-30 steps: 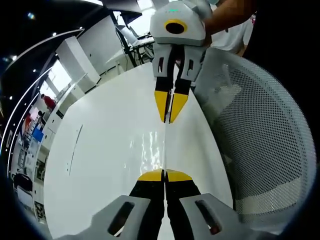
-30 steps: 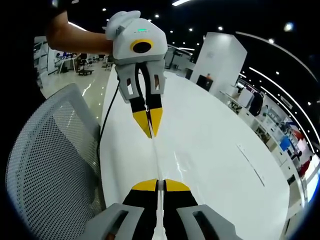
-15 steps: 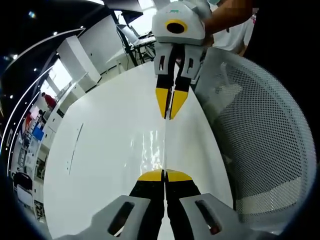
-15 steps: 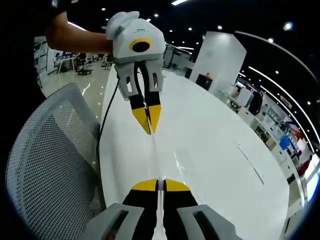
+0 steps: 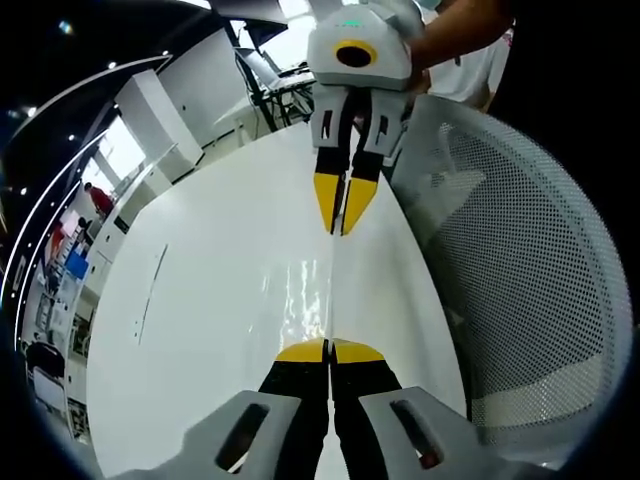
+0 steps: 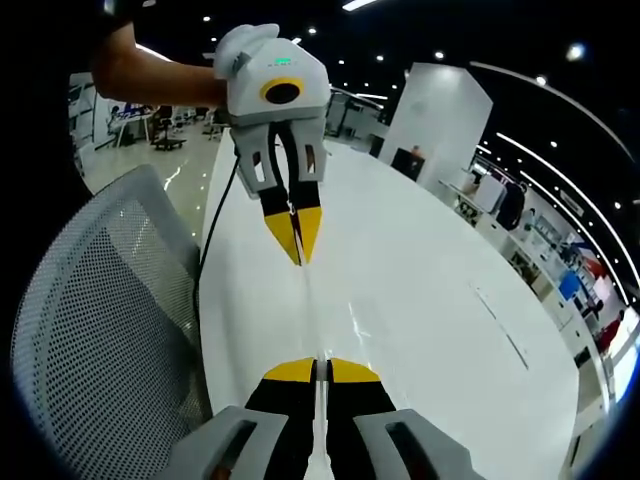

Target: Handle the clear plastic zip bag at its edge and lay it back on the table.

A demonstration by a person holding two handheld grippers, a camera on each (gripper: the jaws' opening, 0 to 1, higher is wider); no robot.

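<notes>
The clear plastic zip bag (image 5: 318,292) is hard for me to read: almost see-through, I make it out only as a glossy streak stretched between the two tools over the white worktop (image 5: 200,300), and I cannot trace its outer edges. I count one bag and two tools. My left hand-held gripper (image 5: 329,349) is at 6 o'clock in the left gripper view, yellow tips pressed together on the near bag edge. The right hand-held gripper (image 5: 340,228) faces me from 12 o'clock, clenched on the far edge. In the right gripper view the bag edge (image 6: 312,320) runs as a thin line between both pairs of tips. One mesh chair (image 5: 520,290) stands at 3 o'clock, cut off by the frame.
</notes>
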